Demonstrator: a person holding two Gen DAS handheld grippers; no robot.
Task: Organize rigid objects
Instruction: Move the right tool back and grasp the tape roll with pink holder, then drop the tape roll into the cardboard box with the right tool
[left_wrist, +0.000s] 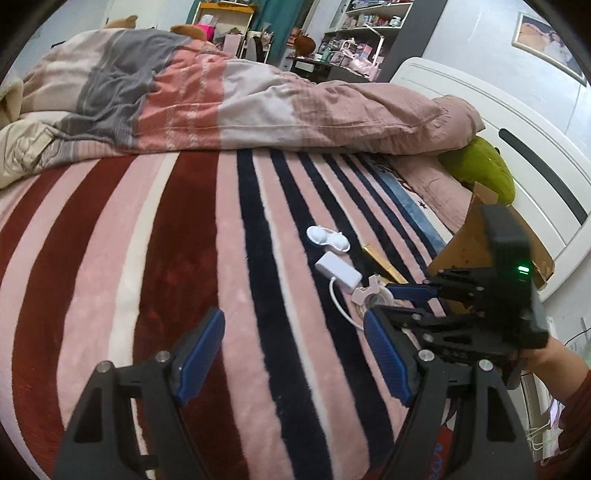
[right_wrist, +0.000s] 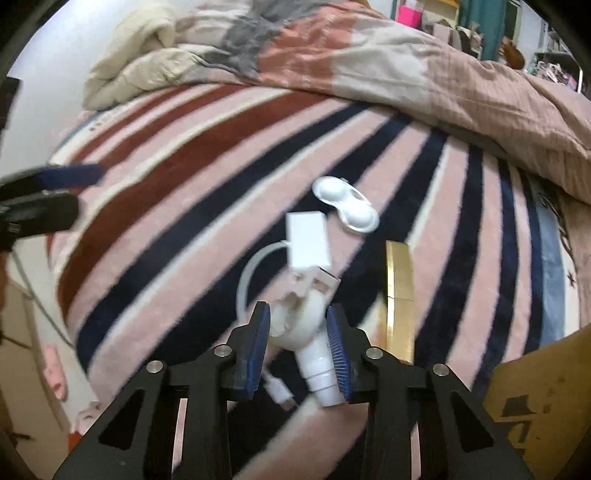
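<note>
White plastic fitting (right_wrist: 301, 325) sits clamped in the right tool (right_wrist: 300, 345), seen only from its wrist; left tool (left_wrist: 295, 354) gapes empty.

left wrist: low, across bed (left_wrist: 184, 240) | right wrist: close, downward | shared: striped blanket

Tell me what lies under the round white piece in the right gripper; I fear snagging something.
A white cable loops beneath the round piece and its plug pokes out below; the gripper hides the rest.
</note>
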